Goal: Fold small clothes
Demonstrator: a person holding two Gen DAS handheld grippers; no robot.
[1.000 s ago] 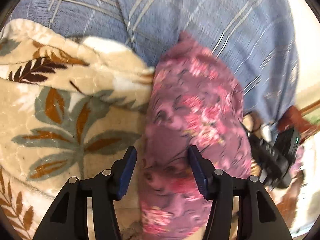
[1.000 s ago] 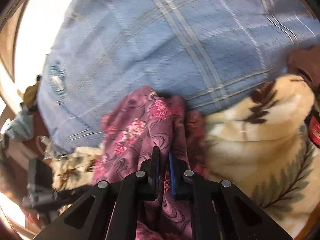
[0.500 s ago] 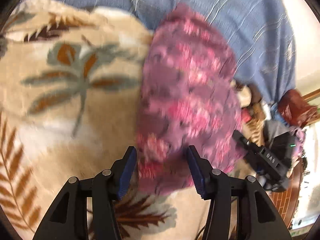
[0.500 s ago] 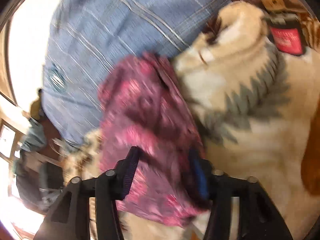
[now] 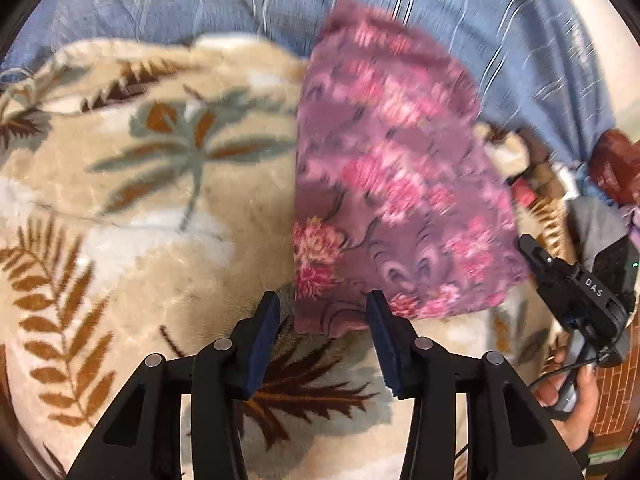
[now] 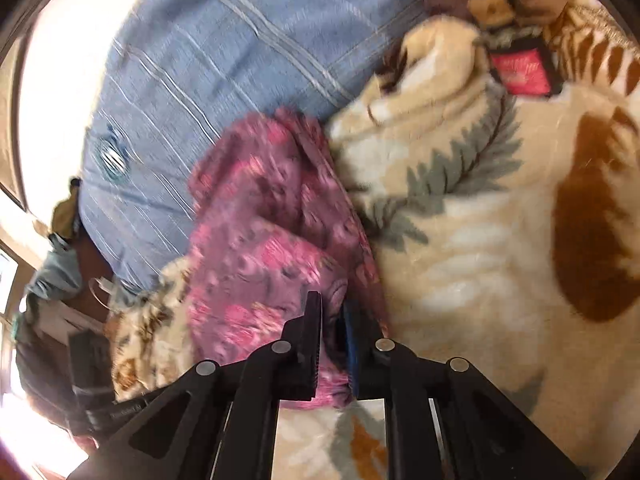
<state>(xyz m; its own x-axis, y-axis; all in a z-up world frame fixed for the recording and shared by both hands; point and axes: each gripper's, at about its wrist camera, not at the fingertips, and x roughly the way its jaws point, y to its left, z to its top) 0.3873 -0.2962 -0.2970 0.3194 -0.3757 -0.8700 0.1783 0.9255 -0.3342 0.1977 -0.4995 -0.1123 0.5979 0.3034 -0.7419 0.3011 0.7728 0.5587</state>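
Note:
A purple cloth with pink flowers [image 5: 392,184] lies folded on a beige leaf-print blanket [image 5: 160,208]. My left gripper [image 5: 323,308] hovers at the cloth's near corner. Its jaws are closing, the corner lies between them, and the blue pads [image 5: 264,320] stand clear of it. In the right wrist view the same cloth [image 6: 260,248] runs from the blue cover down to my right gripper [image 6: 332,312]. Those jaws stand narrow with the cloth's near fold pinched between them, and they are starting to open.
A blue checked cover [image 5: 480,20] bulges behind the cloth. A person's hand [image 5: 572,392] holds the other gripper at the right edge. A red label [image 6: 520,68] sits on the blanket [image 6: 480,240] at the far right. Clutter fills the floor to the side.
Both grippers pulled back from the blue cover, and the cloth now lies flat on the blanket. The left jaws narrowed. The right jaws showed wide half a second ago and are narrow again.

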